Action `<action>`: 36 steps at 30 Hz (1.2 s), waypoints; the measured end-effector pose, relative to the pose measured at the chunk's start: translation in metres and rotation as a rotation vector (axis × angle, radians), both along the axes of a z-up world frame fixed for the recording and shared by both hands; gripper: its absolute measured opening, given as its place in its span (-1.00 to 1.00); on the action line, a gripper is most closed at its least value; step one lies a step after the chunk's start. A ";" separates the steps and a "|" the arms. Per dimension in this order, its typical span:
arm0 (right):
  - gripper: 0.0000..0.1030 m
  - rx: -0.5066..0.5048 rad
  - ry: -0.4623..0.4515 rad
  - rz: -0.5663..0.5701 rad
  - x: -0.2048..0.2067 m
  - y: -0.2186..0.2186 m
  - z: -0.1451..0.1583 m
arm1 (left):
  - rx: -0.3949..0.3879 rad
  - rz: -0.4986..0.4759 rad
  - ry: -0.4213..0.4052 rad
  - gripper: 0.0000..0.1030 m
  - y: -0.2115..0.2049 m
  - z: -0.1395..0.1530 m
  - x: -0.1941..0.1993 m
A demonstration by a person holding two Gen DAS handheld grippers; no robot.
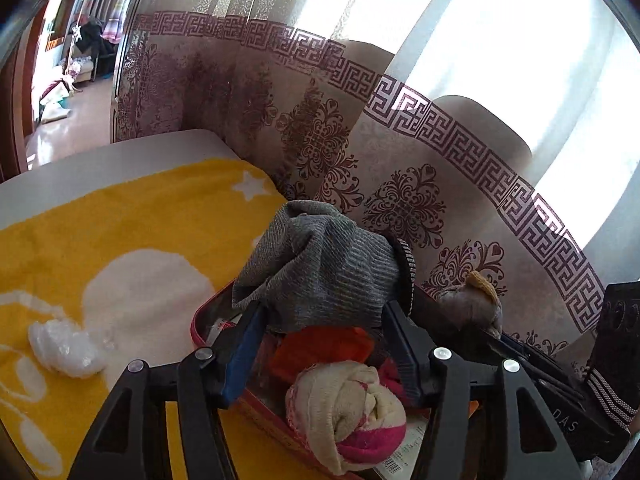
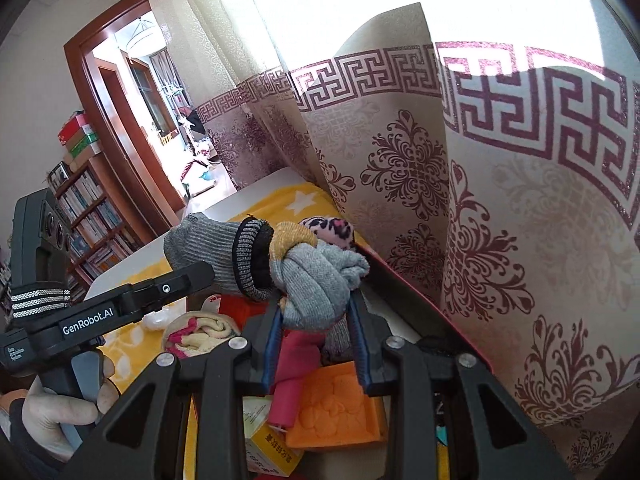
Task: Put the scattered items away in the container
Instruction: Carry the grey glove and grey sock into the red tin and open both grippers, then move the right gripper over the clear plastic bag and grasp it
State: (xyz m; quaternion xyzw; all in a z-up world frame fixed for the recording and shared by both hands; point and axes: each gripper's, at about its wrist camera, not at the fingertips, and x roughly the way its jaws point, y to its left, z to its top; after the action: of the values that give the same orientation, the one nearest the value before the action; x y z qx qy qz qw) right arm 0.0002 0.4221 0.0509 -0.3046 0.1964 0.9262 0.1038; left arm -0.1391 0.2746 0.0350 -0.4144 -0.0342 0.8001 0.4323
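In the left wrist view my left gripper (image 1: 324, 308) hangs over the pink-rimmed container (image 1: 197, 322). A grey ribbed sock bundle with a black striped cuff (image 1: 320, 272) fills the gap between its fingers and touches both. My right gripper (image 2: 316, 320) is shut on a grey sock bundle with a yellow band (image 2: 316, 284), also above the container (image 2: 420, 294). Inside lie a cream and pink rolled sock (image 1: 348, 412), an orange foam piece (image 2: 340, 408), a pink roll (image 2: 290, 380) and a yellow box (image 2: 272, 448). A pink leopard sock (image 2: 330, 232) shows behind the right bundle.
A crumpled white plastic wad (image 1: 64, 348) lies on the yellow towel (image 1: 120, 216) that covers the white table (image 1: 120, 152). A patterned curtain (image 2: 500, 220) hangs close along the container's far side. A person's hand (image 2: 60, 412) holds the left gripper's handle. A bookshelf (image 2: 92, 208) stands beyond.
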 end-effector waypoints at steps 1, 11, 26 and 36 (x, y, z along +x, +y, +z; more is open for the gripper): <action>-0.35 -0.001 0.000 -0.001 0.000 0.001 -0.001 | -0.003 -0.006 -0.007 0.34 0.002 -0.002 -0.001; -0.35 -0.013 0.019 0.020 0.004 -0.001 0.002 | -0.016 -0.008 -0.028 0.52 0.001 -0.004 -0.004; -0.10 -0.022 0.041 0.059 -0.006 -0.028 0.015 | 0.032 0.234 0.022 0.78 -0.110 0.021 -0.027; 0.22 0.011 0.049 0.188 -0.037 -0.093 0.026 | -0.011 0.413 0.031 0.98 -0.197 0.002 -0.035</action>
State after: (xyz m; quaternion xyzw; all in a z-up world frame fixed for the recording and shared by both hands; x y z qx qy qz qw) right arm -0.0365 0.3295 0.0772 -0.2982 0.1642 0.9402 0.0130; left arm -0.1745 0.0780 0.0365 -0.3888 -0.1075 0.8782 0.2571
